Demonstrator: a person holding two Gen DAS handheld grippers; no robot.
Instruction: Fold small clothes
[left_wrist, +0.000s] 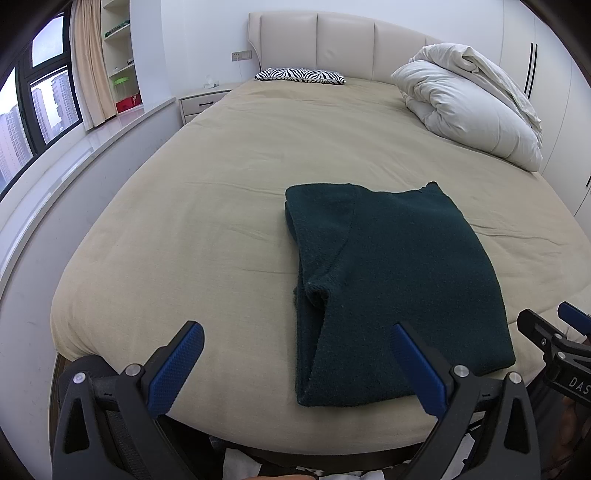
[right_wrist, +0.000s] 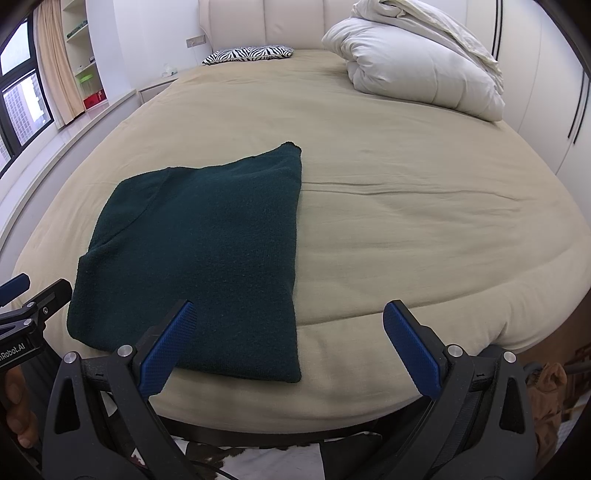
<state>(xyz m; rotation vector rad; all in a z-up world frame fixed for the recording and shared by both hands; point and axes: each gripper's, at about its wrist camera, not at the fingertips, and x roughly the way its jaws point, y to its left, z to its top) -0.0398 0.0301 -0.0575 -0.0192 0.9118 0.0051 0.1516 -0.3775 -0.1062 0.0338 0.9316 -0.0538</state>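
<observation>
While both tools are held back off the near edge of the bed, nothing is being gripped: the left gripper is spread wide with its blue textured pads well apart, and the right gripper is splayed the same way, empty too.

Just past the fingertips, the dark green knitted sweater is laid flat on the tan bed sheet, near the foot edge. It's already doubled over into a rough rectangle, with a sleeve tucked along its left side. So the fold looks partly done, probably at the stage between folds. For the next move, the near hem would likely have to be pinched at both corners and carried toward the far edge, kept level so the layers aren't dragged apart. That's a guess, though.

The left wrist view is where the tucked sleeve and its ribbed cuff are shown clearly; from the right wrist view that side is mostly flattened out. The right wrist view gives the clean straight right edge of the sweater and more of the bare sheet beyond it. A white bundled duvet is seen far right.
</observation>
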